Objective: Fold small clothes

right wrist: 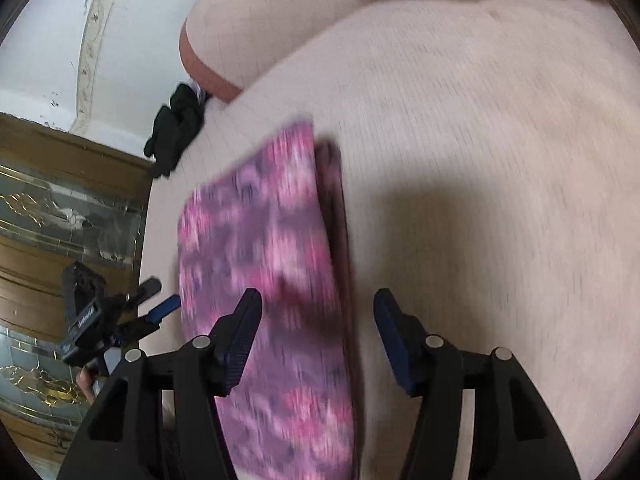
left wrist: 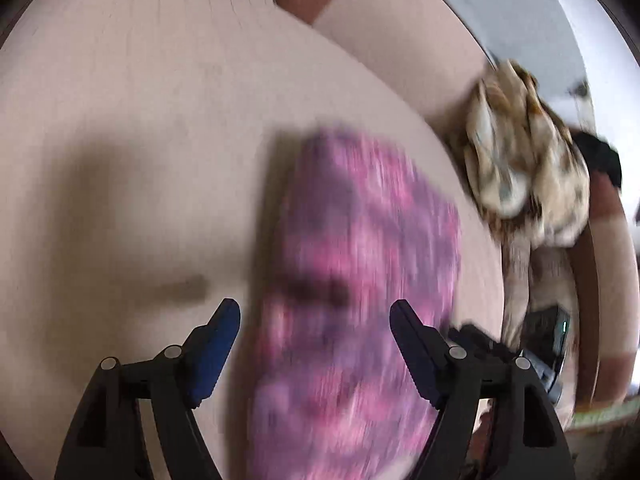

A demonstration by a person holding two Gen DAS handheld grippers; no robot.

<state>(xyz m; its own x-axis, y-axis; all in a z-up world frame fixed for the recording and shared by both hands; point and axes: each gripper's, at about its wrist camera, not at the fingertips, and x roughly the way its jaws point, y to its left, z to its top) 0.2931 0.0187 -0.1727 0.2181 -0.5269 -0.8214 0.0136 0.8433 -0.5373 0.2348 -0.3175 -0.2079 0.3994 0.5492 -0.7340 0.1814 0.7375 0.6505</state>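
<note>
- We held both grippers over the pale cushion top (right wrist: 480, 140), where a pink-and-purple patterned garment (right wrist: 264, 240) lay as a long, narrow band near the cushion's left edge, as the right wrist view showed it.
- A darker layer peeked out along the band's right side, so we judged the garment to have at least one fold in it already; blur kept us from counting layers.
- Our left gripper (left wrist: 316, 336) had its jaws spread wide, the cloth showing below the gap and neither pad pressing on it.
- Our right gripper (right wrist: 318, 320) likewise stood open above the band's right side, holding nothing.
- We read the step as a release: a fold just laid, both tools clear of the fabric.
- A mottled tan bundle (left wrist: 524, 160) waited near the cushion's far right edge in the left wrist view, and a black item (right wrist: 176, 128) hung at the far left corner in the right wrist view.
- The next move, in our judgement, called for either pinching one short end of the band to fold it across its length, or setting it aside and reaching for the tan bundle.
</note>
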